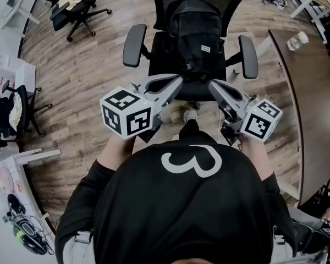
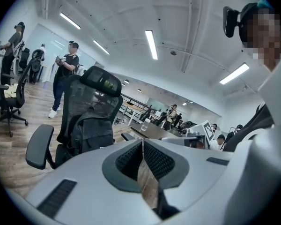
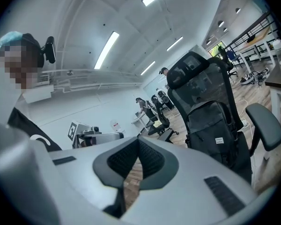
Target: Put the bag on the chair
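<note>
A black backpack (image 1: 193, 29) stands upright on the seat of a black office chair (image 1: 135, 44), leaning against its mesh backrest. It also shows in the left gripper view, as the backpack (image 2: 91, 132), and in the right gripper view, as the backpack (image 3: 215, 128). My left gripper (image 1: 179, 80) and right gripper (image 1: 212, 84) hover side by side just in front of the seat's edge, apart from the bag. Both are shut with nothing between the jaws. The left gripper (image 2: 142, 142) and right gripper (image 3: 137, 142) tips meet in their own views.
A dark curved desk (image 1: 308, 87) with a water bottle (image 1: 297, 40) runs along the right. Another black chair (image 1: 77, 7) stands at the far left, and a chair with clothes (image 1: 11, 114) at the left edge. People stand in the background (image 2: 65, 78). Wood floor (image 1: 82, 76) surrounds the chair.
</note>
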